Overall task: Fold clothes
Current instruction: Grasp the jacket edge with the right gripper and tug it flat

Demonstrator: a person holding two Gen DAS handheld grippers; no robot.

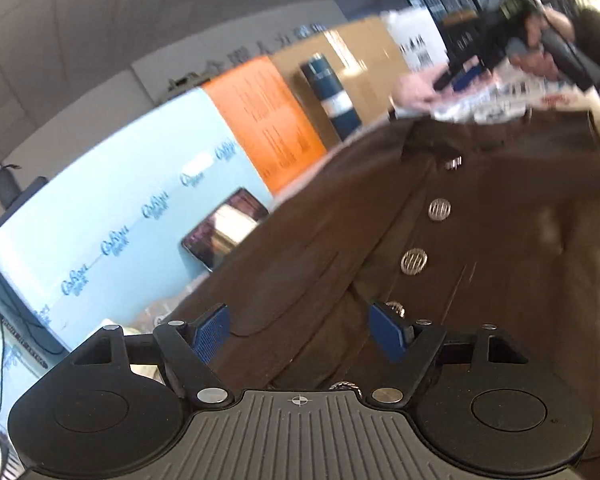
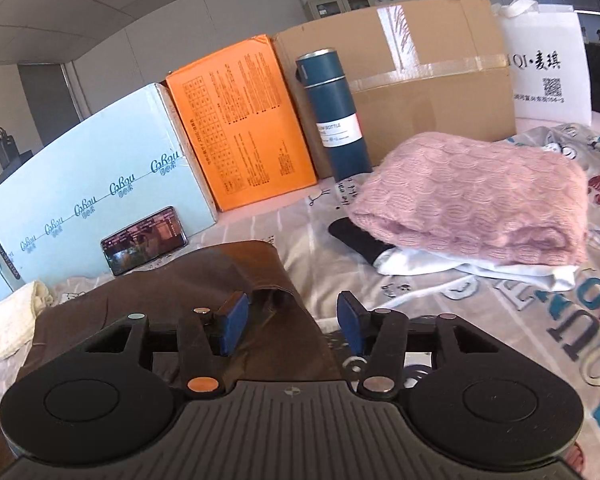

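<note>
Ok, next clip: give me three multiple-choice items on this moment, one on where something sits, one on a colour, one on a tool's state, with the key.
1. Where is the pink knit sweater?
A. On top of a white garment
B. Inside the cardboard box
C. Draped over the blue bottle

2. What colour is the buttoned garment in front of the left tool?
A. Grey
B. Brown
C. Pink

3. How is the right tool set?
A. Shut on the sweater
B. Shut on nothing
C. Open, over the brown garment's edge

Answers:
1. A, white cloth shows under the folded sweater.
2. B, the brown garment with metal buttons fills the left wrist view.
3. C, its blue pads stand apart with nothing clamped between them.
</note>
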